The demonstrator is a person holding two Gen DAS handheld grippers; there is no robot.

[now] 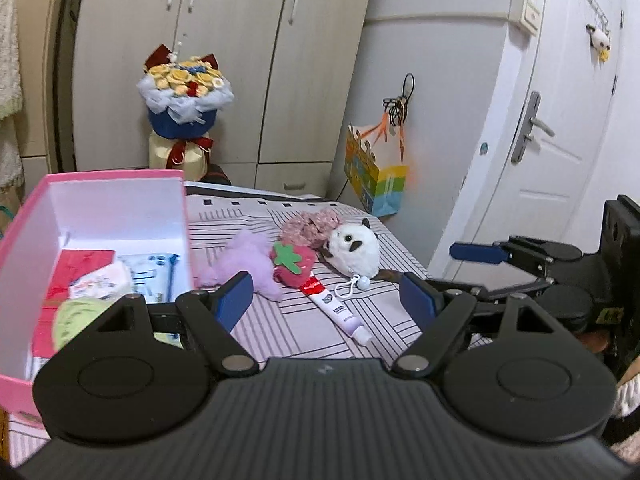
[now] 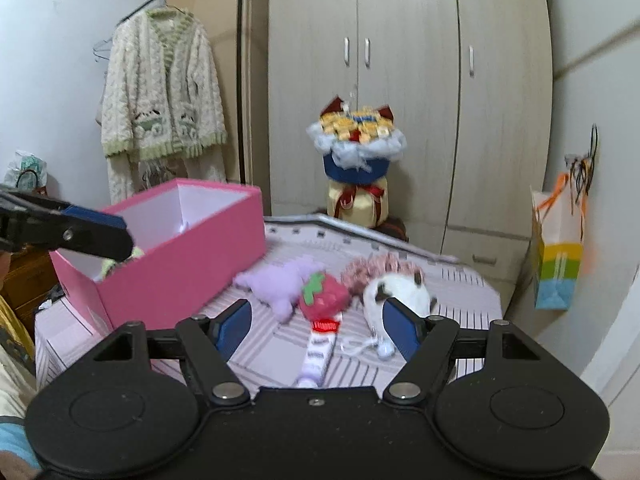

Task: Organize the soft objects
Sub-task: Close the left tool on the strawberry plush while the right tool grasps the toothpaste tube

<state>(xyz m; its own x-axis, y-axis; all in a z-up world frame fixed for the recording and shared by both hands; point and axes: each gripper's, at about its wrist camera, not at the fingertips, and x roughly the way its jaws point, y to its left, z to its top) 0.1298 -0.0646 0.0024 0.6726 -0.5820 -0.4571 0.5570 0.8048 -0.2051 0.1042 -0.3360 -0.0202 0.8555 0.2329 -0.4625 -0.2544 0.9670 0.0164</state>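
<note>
Both empty! The left hand-held gripper (image 1: 326, 300) and right hand-held gripper (image 2: 316, 326) hang released, jaws spread. On the striped surface (image 1: 280, 332), beside the pink box (image 1: 116, 188), lie the purple plush (image 1: 248, 260), strawberry plush (image 1: 294, 264) and panda plush (image 1: 356, 248), bunched together.

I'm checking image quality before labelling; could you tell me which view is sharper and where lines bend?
Left wrist view: sharp, the panda plush crisp, the door bowed. Right wrist view: softly blurred, wardrobe edges curved, corners dark.
</note>
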